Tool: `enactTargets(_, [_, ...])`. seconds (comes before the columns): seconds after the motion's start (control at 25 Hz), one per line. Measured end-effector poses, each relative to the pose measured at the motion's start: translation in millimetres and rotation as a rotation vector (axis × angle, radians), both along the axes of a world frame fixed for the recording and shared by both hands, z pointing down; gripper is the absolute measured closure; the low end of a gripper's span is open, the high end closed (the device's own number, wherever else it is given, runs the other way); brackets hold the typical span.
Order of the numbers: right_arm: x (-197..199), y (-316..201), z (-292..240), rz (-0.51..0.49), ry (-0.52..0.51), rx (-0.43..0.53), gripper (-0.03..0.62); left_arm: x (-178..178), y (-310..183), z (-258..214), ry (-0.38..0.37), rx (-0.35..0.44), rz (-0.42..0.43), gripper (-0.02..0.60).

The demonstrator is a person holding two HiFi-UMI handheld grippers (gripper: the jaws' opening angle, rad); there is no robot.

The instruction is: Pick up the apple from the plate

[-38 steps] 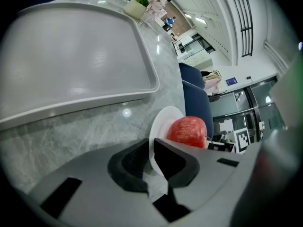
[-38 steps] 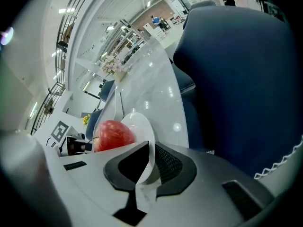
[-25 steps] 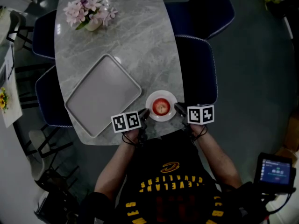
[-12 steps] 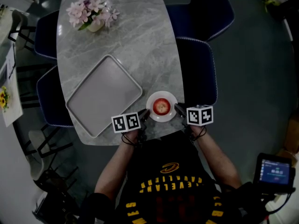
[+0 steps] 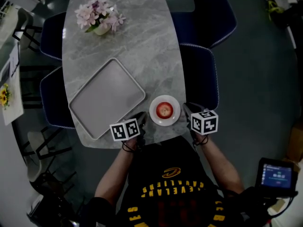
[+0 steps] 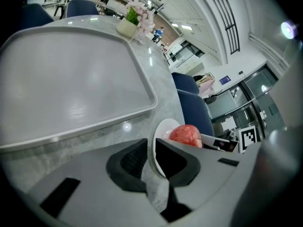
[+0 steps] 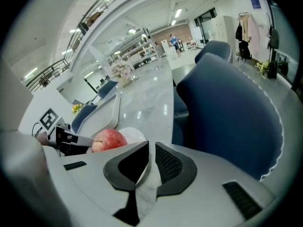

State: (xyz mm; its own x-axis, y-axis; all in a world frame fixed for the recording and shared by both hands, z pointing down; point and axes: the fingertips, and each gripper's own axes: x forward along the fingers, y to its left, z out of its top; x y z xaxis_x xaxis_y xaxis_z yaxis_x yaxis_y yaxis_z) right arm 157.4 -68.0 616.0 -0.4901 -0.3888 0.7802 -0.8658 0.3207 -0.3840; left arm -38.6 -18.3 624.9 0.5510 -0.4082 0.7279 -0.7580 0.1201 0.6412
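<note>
A red apple (image 5: 164, 109) sits in the middle of a small white plate (image 5: 173, 120) near the table's front edge. My left gripper (image 5: 142, 117) hangs just left of the plate, apart from it. Its jaws have just been opening and stand a narrow gap apart, holding nothing. The left gripper view shows the plate's rim (image 6: 163, 129) and the apple (image 6: 185, 135) beyond the tips of the left gripper (image 6: 149, 148). My right gripper (image 5: 186, 109) is just right of the plate, also slightly open and empty. In the right gripper view, the right gripper (image 7: 151, 149) has the apple (image 7: 109, 140) to its left.
A large grey tray (image 5: 106, 97) lies left of the plate. A pot of pink flowers (image 5: 99, 18) stands at the far end of the marble table (image 5: 142, 46). Dark blue chairs (image 5: 199, 72) stand along the right side. The person's torso is at the front edge.
Both grippers have drawn back from the plate's edges towards the person and lifted a little. The right gripper's marker cube has rolled. Apple and plate have not moved.
</note>
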Motion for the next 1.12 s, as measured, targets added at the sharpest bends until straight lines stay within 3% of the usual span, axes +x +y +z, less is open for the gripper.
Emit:
enactTargets(0.2, [-21.1, -4.4, -55.1, -0.067, -0.106, 0.178, 0.552, -0.1, -4.9, -40.9, 0.016, 0.125, -0.057, 0.529])
enactTargets(0.24, [-25.7, -3.3, -64.8, -0.075, -0.127, 0.201, 0.589, 1.4, -7.0, -52.2, 0.013, 0.161, -0.057, 0.529])
enactTargets(0.32, [-33.6, -1.5, -84.1, -0.083, -0.168, 0.242, 0.589, 7.5, -11.7, -79.3, 0.001, 0.252, -0.037, 0.581])
enactTargets(0.52, [-49.3, -7.0, -129.7, -0.079, -0.257, 0.335, 0.589, 19.2, -22.9, -145.1, -0.035, 0.467, 0.014, 0.581])
enactTargets(0.88, [-60.2, -15.1, -208.8, -0.094, -0.29, 0.565, 0.589, 30.5, -23.6, -229.1, -0.132, 0.726, 0.045, 0.581])
enactTargets(1.12, [-66.4, -9.9, -266.4, -0.149, -0.269, 0.8, 0.589, 41.6, -26.5, -292.3, -0.23, 0.945, 0.054, 0.581])
